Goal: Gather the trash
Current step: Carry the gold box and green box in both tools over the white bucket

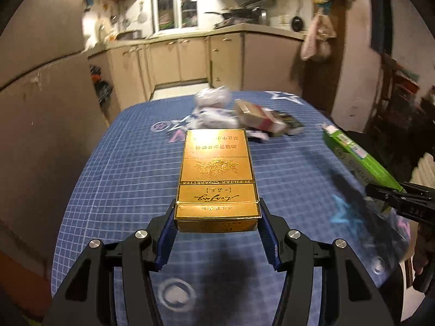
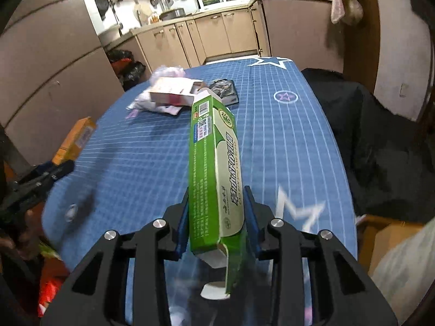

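left gripper (image 1: 217, 218): its 2 blue pads squeeze the near end of the gold cigarette pack (image 1: 216, 179), held up above the blue table (image 1: 122, 163).
gold pack feel: looks light and stiff, maybe empty; a hard squeeze could crush it. The short near end is a good place to hold.
gold pack direction: long side points straight away, flat face up.
right gripper (image 2: 217, 217): clamped on the near part of the green box (image 2: 214, 168), also up in the air.
green box feel: thin card, open end flaps, easy to bend.
green box direction: long and narrow, pointing away, standing on its edge.
left on table: a pile of trash (image 2: 174, 92) at the far end.
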`<state>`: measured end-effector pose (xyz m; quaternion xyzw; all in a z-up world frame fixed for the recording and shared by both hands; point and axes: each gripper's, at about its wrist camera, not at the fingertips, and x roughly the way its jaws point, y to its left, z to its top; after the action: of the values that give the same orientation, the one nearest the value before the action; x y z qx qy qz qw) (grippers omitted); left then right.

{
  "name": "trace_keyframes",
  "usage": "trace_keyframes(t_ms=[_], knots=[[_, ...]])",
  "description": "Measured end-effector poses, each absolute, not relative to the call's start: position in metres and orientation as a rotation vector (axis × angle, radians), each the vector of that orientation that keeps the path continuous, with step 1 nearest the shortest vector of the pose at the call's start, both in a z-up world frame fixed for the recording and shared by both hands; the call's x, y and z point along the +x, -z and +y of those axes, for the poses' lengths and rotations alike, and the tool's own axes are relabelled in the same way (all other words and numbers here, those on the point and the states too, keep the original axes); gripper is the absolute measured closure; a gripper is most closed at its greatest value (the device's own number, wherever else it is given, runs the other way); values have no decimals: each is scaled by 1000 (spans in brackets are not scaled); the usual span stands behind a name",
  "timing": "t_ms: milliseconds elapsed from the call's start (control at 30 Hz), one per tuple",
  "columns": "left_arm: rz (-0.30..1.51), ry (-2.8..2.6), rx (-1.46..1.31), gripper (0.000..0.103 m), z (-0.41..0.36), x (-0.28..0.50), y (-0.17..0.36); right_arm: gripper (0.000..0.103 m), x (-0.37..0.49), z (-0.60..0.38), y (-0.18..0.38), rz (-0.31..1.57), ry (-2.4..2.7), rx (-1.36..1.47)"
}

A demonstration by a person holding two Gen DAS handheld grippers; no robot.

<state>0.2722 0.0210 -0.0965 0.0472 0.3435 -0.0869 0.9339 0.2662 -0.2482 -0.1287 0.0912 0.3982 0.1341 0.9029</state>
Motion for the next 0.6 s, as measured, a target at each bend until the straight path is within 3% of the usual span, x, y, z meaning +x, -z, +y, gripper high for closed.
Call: trace_keyframes(t_ms=[600], knots=[[598,396,187,46,-77,222,63,74,168,-295,65,639,-193,271]])
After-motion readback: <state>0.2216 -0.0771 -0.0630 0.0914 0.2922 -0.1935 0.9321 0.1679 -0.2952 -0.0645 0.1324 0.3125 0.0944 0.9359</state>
